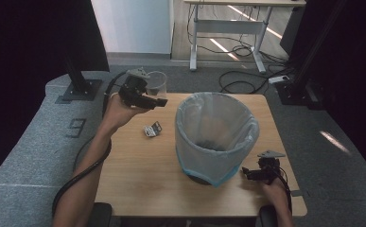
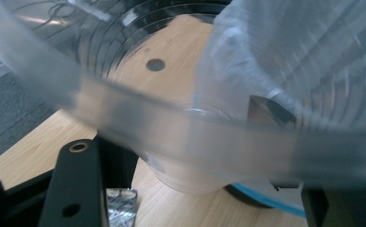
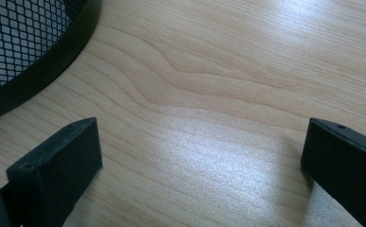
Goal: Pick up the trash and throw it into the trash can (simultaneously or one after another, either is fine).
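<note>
The clear plastic cup [image 1: 156,84] is looking half hidden behind the left gripper [image 1: 159,101], whose jaws are clenching its rim; held in the air over the far left corner of the bench [image 1: 138,175], it is blurring in the left gripper view into a pale band with its bottom hard to trace. It is standing roughly upright, long axis vertical, mouth up. The right gripper [image 1: 245,173] is resting low beside the lined bin [image 1: 216,137], jaws spread wide over bare wood, while a small foil packet [image 1: 152,129] is lying between cup and bin.
</note>
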Demonstrator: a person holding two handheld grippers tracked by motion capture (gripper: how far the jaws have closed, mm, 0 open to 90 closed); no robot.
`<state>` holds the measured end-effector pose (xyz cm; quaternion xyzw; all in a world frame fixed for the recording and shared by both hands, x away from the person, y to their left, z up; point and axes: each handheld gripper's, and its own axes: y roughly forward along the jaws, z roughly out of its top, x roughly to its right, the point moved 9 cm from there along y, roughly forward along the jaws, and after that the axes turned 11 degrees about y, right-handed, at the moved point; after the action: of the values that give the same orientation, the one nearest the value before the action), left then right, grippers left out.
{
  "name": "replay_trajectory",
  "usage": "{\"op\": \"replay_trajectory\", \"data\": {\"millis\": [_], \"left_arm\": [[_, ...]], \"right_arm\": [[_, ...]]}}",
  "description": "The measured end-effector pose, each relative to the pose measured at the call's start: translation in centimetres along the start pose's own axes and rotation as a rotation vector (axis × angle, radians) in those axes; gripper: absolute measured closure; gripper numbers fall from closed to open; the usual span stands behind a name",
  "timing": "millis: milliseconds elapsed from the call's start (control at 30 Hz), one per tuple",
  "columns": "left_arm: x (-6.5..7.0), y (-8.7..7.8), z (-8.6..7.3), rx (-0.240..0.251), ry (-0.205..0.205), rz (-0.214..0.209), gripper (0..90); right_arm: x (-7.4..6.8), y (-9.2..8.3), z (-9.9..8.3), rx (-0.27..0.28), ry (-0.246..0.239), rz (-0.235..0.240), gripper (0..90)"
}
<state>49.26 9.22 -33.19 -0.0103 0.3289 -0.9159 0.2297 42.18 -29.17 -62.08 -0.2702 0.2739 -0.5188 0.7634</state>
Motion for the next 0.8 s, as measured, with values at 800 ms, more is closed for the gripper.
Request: {"op": "replay_trajectory", "data": {"millis": [800], "left_arm": [[5.6, 1.6, 5.9, 0.047, 0.125, -0.129, 37.8]], "right_arm": [[0.0, 0.0, 0.0, 0.0, 0.0, 0.0, 0.0]]}}
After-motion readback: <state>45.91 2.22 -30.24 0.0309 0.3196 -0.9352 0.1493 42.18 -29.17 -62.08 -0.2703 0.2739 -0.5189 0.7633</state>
